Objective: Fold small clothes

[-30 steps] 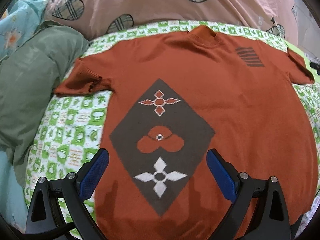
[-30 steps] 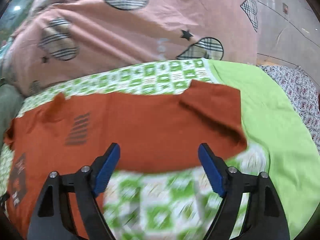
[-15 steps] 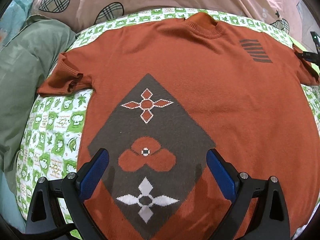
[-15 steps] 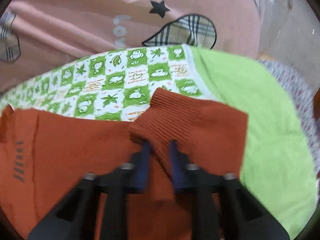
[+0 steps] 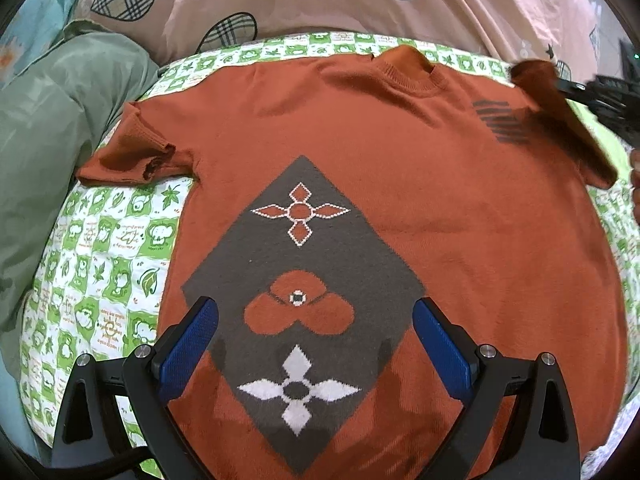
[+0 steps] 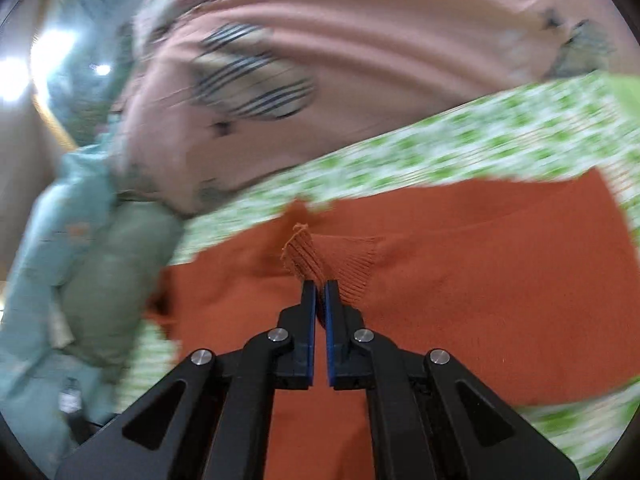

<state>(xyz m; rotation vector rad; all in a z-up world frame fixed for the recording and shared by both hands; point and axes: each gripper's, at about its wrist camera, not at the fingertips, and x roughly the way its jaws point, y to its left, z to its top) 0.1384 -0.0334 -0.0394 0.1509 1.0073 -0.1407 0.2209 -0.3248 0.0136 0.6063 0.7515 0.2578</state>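
A rust-orange knit sweater with a grey diamond pattern lies face up on the bed, neck pointing away. My left gripper hovers open over its lower half, nothing between its blue pads. The left sleeve lies crumpled outward on the sheet. My right gripper is shut on the ribbed cuff of the right sleeve. In the left wrist view that sleeve is lifted and swung in over the shoulder, with the right gripper at the far right edge.
The sweater rests on a green-and-white checked sheet. A pink quilt with plaid hearts is piled behind it, and a grey-green pillow lies at the left. A plain lime cloth borders the right side.
My right gripper closed on the right sleeve's cuff, then lifted it and carried it left over the sweater. The left gripper stayed open and almost still.
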